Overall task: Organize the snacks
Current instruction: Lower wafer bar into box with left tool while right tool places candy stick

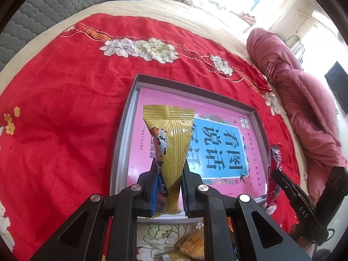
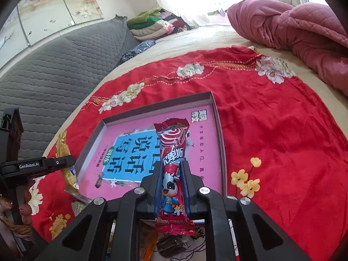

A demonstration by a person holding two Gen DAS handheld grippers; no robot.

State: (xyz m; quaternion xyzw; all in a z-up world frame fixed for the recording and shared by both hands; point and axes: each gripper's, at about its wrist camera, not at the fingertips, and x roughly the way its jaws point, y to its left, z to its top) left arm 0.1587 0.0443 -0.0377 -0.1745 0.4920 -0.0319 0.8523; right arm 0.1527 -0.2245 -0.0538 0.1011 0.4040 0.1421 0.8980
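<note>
My left gripper (image 1: 168,174) is shut on a gold snack packet (image 1: 171,143) and holds it upright above the near left part of a shallow grey box (image 1: 121,134) with a pink and blue printed bottom. My right gripper (image 2: 173,167) is shut on a red snack packet (image 2: 173,152) with a cartoon cow, held above the near edge of the same box (image 2: 219,130). The red packet (image 1: 274,169) and right gripper also show at the right in the left wrist view. The gold packet (image 2: 65,165) and left gripper show at the left in the right wrist view.
The box lies on a red flowered cloth (image 1: 65,108) spread over a bed. More wrapped snacks (image 1: 191,243) lie on the cloth just below the grippers. A pink quilt (image 2: 293,28) is bunched at the right, a grey padded headboard (image 2: 54,65) at the left.
</note>
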